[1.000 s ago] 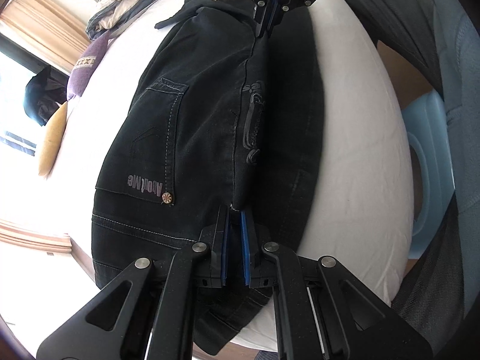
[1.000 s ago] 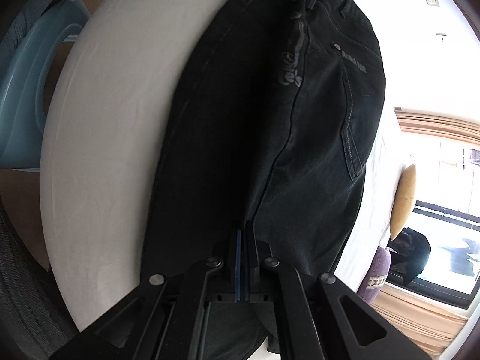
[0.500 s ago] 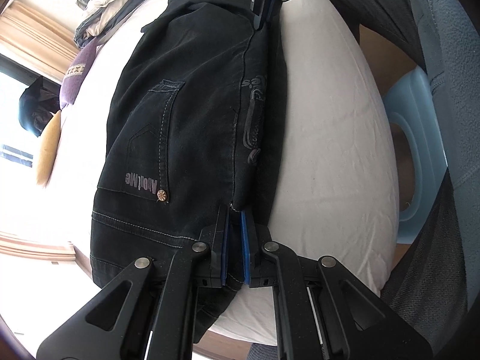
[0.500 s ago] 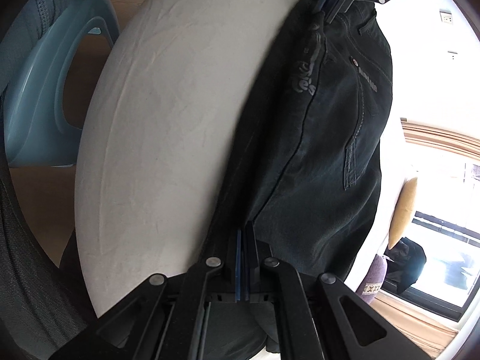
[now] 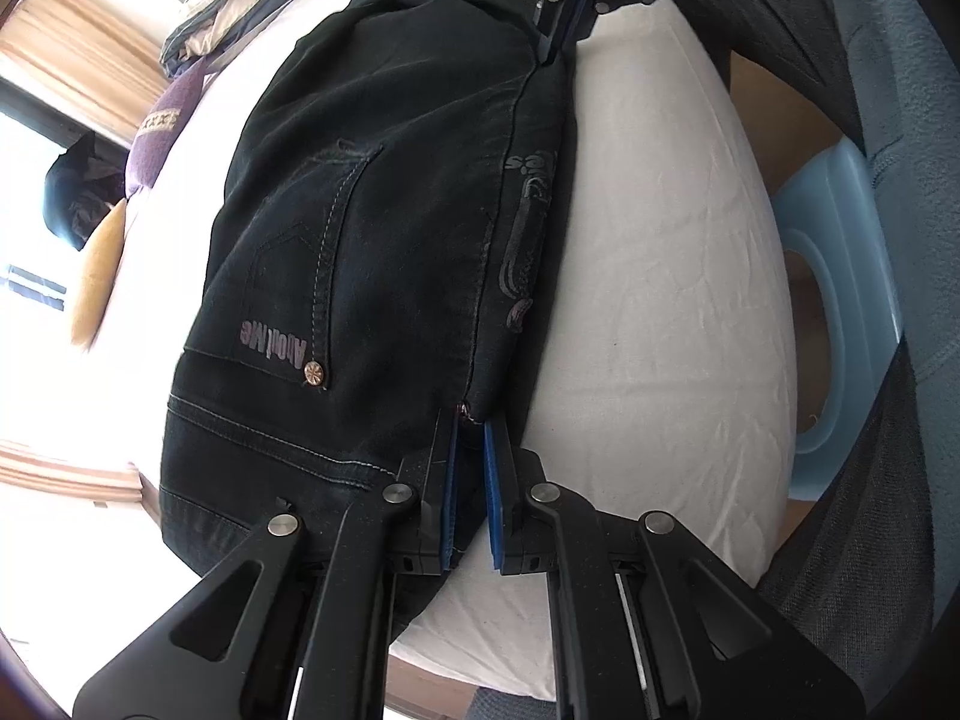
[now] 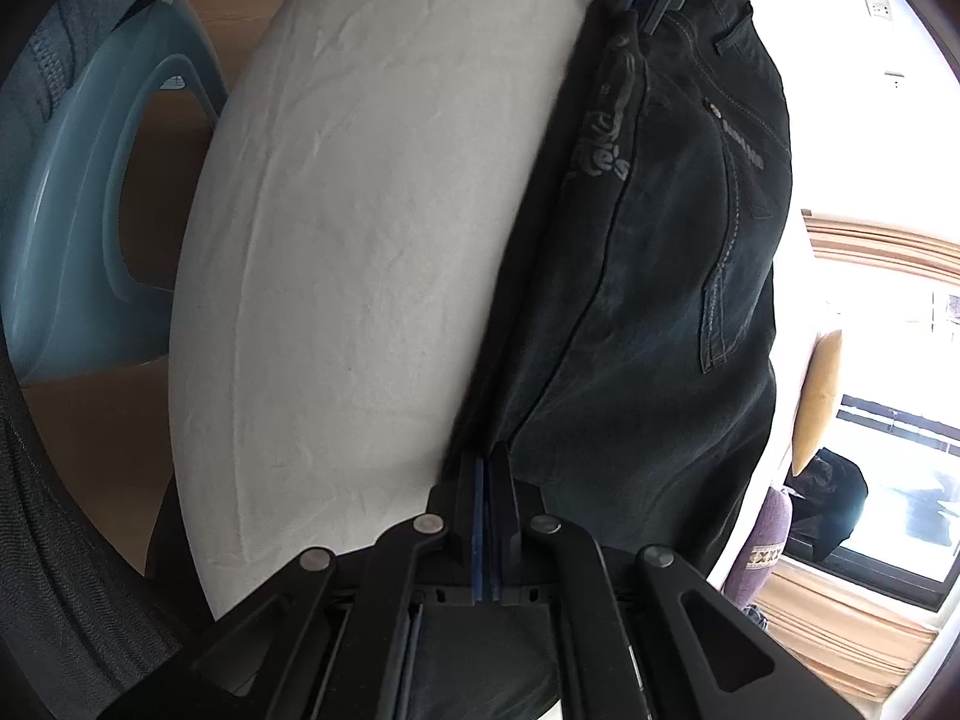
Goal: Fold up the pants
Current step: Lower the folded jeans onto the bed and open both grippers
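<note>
The pants [image 5: 390,228] were black, with pale contrast stitching, grey "About Me" lettering at a pocket and a grey printed motif along one seam. The bed [image 5: 660,300] sheet was plain white. Both grippers' frames were black with blue pads [image 5: 495,504]. A stool [image 5: 840,312] was pale blue; one cushion [image 5: 96,276] mustard yellow, another [image 5: 162,120] purple.

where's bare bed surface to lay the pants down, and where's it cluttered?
Free: the white sheet between the black pants and the bed edge by the blue plastic stool. Crowded: the far end beyond the pants, with folded bedding and a purple pillow. Left gripper and right gripper both pinch the fold edge.
</note>
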Motion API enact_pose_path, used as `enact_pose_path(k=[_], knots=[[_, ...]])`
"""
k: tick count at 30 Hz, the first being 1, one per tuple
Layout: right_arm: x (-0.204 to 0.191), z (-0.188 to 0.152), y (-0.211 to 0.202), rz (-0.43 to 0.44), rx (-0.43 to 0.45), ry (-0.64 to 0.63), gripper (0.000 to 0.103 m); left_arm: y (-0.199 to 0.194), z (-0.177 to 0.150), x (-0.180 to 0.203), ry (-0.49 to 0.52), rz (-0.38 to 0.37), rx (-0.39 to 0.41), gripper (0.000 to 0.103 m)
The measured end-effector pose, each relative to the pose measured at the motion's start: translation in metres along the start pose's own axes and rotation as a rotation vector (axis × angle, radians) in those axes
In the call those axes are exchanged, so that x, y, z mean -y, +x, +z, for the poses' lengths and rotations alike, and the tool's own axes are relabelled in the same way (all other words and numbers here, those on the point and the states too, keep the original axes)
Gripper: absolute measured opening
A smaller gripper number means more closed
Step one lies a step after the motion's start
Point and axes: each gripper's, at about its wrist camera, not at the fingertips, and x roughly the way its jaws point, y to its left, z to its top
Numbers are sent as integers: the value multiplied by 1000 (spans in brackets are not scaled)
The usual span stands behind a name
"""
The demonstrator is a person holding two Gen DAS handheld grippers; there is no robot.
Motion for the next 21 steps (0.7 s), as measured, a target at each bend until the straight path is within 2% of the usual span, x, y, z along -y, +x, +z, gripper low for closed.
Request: enact_pose_path(k=[3, 7, 11, 13, 15, 16, 18, 20, 21], knots=[[1, 3, 4, -10, -3, 49, 5, -1, -5, 1, -49, 20, 14, 9], [8, 1, 3, -34, 6, 141, 6, -11, -7, -7, -129, -3, -45, 10], [15, 4, 1, -60, -10, 211, 10, -31, -8, -34, -258, 3, -39, 10], [19, 6, -1, -86, -21, 230, 18, -42, -7, -50, -343, 11, -7, 10], [27, 6, -6, -91, -8, 278, 33, -48, -2, -67, -442, 21, 43, 10], [31, 6, -10, -94, 7, 306, 37, -47, 1, -75, -496, 20, 65, 10], [34, 3, -12, -83, 35, 352, 58, -36, 6, -82, -559, 10, 80, 10], [28, 4, -7, -83, 34, 366, 59, -8, 9, -80, -579, 4, 40, 10], [28, 4, -5, -82, 39, 382, 59, 12, 7, -77, -581, -2, -8, 10]])
